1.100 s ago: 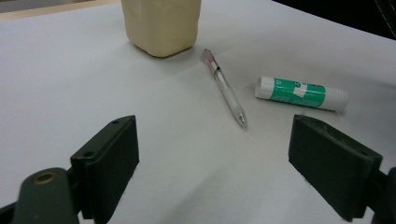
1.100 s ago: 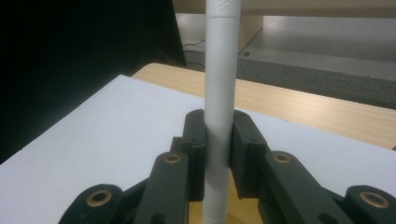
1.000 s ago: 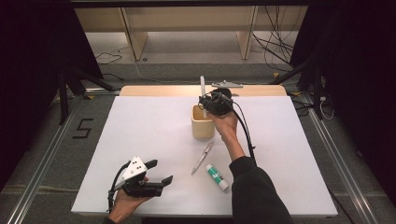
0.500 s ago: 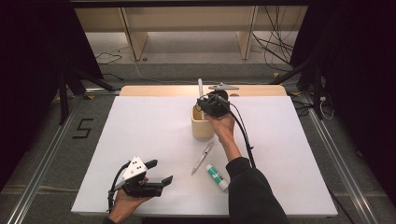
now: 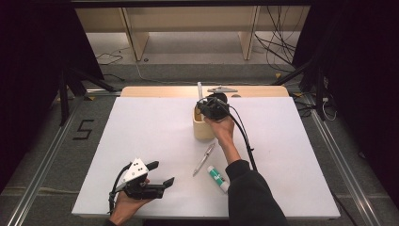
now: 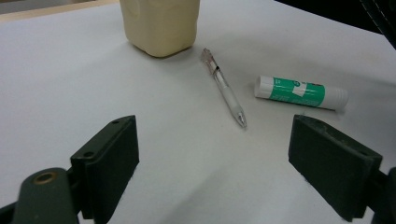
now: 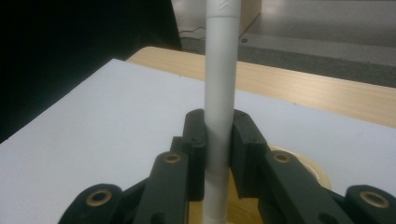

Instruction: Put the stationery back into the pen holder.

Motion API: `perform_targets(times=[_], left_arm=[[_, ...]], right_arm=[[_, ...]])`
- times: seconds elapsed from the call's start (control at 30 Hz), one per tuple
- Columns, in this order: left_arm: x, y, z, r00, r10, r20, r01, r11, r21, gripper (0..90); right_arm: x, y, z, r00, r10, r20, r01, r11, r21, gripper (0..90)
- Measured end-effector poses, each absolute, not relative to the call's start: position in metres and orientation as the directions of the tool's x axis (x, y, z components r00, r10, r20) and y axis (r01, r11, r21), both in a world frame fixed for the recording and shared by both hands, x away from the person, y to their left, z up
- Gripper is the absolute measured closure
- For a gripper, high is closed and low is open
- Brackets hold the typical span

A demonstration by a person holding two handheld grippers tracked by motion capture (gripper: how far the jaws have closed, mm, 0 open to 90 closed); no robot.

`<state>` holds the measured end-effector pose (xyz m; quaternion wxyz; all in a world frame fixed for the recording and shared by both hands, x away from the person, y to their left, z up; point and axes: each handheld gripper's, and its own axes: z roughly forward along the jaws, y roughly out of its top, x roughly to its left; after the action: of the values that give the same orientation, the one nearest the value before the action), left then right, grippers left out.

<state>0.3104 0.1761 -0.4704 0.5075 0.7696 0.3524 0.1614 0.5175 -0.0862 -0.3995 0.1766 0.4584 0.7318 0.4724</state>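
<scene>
Clamping a white pen [image 7: 218,93] between its two black jaws, the right hand-held gripper [image 7: 218,154] holds it upright over the mouth of a cream-coloured holder cup [image 5: 203,128], whose yellow rim shows just below the jaws in the right gripper view. From the high view, that gripper sits at the cup's top edge near the far side of the white-covered counter [image 5: 141,136], with the pen's upper end [image 5: 199,89] sticking up above it. Nearer the person, a clear ballpoint pen [image 5: 203,159] lies flat on the counter just in front of the cup, and a green-and-white glue stick [image 5: 217,178] lies just beside it. The left hand-held gripper [image 5: 160,173] rests low at the near left of the counter, its jaws spread wide with nothing between them, well apart from the cup.
</scene>
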Motion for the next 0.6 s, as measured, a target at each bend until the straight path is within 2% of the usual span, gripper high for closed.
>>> perform_targets(times=[0.47, 0.53, 0.6], left_arm=[[0.3108, 0.1764, -0.4708, 0.699, 0.707, -0.109, 0.382, -0.24, 0.893, 15.9], [0.3108, 0.1765, -0.4708, 0.699, 0.707, -0.109, 0.382, -0.239, 0.893, 15.8], [0.3108, 0.1767, -0.4708, 0.698, 0.707, -0.112, 0.383, -0.237, 0.893, 15.9]], right_arm=[[0.5151, -0.0853, -0.4065, -0.512, 0.841, 0.177, 0.525, 0.142, 0.839, 77.2], [0.5143, -0.0857, -0.4061, -0.515, 0.838, 0.18, 0.525, 0.143, 0.839, 70.8], [0.5137, -0.0866, -0.4042, -0.521, 0.832, 0.191, 0.526, 0.136, 0.84, 60.0]])
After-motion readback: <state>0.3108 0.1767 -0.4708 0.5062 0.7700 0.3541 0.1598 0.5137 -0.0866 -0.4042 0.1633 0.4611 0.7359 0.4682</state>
